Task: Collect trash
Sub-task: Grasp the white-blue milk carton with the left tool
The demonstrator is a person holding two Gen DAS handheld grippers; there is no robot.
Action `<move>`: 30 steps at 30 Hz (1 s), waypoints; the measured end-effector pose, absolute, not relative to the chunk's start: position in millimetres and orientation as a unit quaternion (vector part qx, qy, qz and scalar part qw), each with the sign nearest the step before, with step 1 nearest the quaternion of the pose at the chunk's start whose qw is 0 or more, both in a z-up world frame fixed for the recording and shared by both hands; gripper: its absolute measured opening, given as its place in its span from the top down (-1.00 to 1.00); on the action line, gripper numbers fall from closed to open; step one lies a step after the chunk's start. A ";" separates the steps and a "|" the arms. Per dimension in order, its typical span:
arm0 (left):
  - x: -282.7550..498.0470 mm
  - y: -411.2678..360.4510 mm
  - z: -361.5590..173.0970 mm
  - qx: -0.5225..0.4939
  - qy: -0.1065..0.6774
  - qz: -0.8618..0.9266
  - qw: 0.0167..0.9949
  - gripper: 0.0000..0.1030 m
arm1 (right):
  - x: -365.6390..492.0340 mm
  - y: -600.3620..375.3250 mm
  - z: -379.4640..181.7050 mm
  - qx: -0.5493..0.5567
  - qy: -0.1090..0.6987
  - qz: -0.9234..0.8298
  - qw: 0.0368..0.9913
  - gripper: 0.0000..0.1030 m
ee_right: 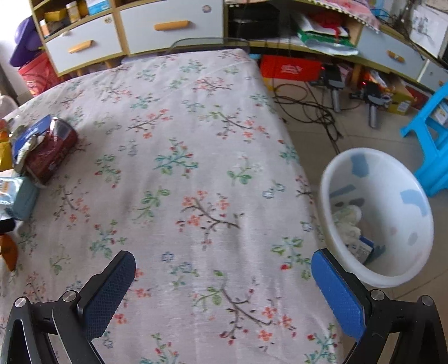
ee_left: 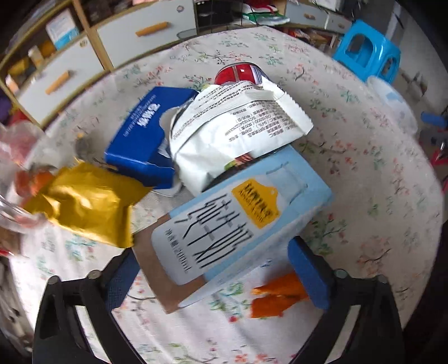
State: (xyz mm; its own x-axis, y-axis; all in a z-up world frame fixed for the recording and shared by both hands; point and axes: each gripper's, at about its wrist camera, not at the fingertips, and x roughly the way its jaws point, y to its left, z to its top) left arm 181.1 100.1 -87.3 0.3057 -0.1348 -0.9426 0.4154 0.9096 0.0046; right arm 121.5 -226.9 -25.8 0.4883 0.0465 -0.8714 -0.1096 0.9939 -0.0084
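In the left wrist view a pile of trash lies on the floral tablecloth [ee_left: 364,173]. It holds a light blue milk carton [ee_left: 240,221], a white snack bag [ee_left: 238,131], a dark blue box [ee_left: 142,134], a red can [ee_left: 240,73], a gold wrapper [ee_left: 86,204] and an orange wrapper [ee_left: 277,299]. My left gripper [ee_left: 215,268] is open, its fingers on either side of the carton's near end. My right gripper [ee_right: 224,282] is open and empty over bare cloth. A white bin [ee_right: 386,212] with some trash inside stands off the table's right edge.
The red can [ee_right: 51,151], blue box [ee_right: 30,134] and carton end [ee_right: 19,196] show at the left of the right wrist view. A blue stool [ee_right: 431,134], cables and clutter sit on the floor. Drawers [ee_right: 168,26] line the back wall.
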 end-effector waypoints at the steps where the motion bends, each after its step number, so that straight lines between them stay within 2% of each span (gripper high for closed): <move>1: 181.4 101.3 -87.1 0.112 0.566 -0.175 0.798 -0.79 | 121.0 -224.7 -25.9 -0.032 0.504 0.047 0.862 -1.00; 4: 175.5 102.3 -82.4 0.098 0.559 -0.178 0.804 -0.53 | 120.9 -216.9 -27.5 -0.033 0.505 0.056 0.860 -1.00; 6: 170.7 102.8 -79.6 0.085 0.558 -0.180 0.805 -0.28 | 121.1 -211.9 -29.8 -0.033 0.509 0.061 0.858 -1.00; 8: 164.3 102.9 -77.9 0.069 0.563 -0.178 0.804 -0.21 | 121.4 -205.7 -32.7 -0.036 0.513 0.066 0.855 -1.00; 14: 143.8 102.2 -72.7 0.070 0.592 -0.179 0.782 -0.22 | 121.3 -195.0 -42.6 -0.036 0.528 0.075 0.845 -1.00; 21: 137.7 93.3 -60.9 0.108 0.565 -0.168 0.801 -0.31 | 120.8 -191.5 -44.7 -0.043 0.529 0.078 0.844 -1.00; 30: 161.5 67.3 -63.8 0.126 0.554 -0.171 0.805 -0.32 | 118.7 -193.1 -44.1 -0.042 0.531 0.078 0.843 -1.00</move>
State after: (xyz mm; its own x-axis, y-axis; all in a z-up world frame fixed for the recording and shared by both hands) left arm 161.5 67.3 -63.8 0.3274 -0.1353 -0.9351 0.4147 0.9098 0.0135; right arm 118.7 -193.1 -44.1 0.4243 0.0863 -0.9014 -0.1754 0.9844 0.0117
